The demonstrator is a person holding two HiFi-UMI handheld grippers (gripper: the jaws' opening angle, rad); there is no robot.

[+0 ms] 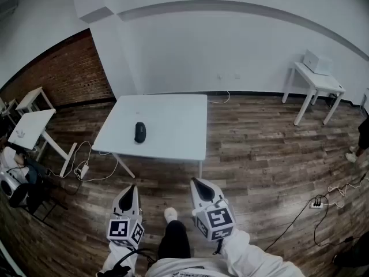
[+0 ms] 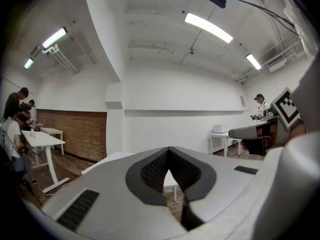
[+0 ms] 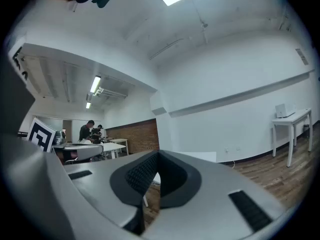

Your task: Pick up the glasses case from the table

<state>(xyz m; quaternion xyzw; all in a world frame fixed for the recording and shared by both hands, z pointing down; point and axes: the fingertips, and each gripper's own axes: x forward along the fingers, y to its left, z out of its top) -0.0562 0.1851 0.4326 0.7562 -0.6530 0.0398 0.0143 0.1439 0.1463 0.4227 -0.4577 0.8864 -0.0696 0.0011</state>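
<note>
So the small dark oval glasses case [image 1: 140, 132] is sitting alone on the white rectangular table [image 1: 179, 117], left of the middle and closer to the near edge than the far one. Its long axis runs near edge to far edge, so it's basically end-on to the person.

Both tools are held level over the wooden plank floor [image 1: 259, 149], well short of the near edge. The left gripper [image 1: 132, 188] has its jaws pressed together with nothing in them. The right gripper [image 1: 196, 182] looks the same, tips meeting and empty.

The case is almost dead ahead of the left one, so I'd say that's the nearer hand. The right one lines up with the table's right side.

Nothing's blocking the case. There are just loose cables [image 1: 95, 169] on the floor by the near-left corner, and a small white side table [image 1: 323, 85] far off right.
</note>
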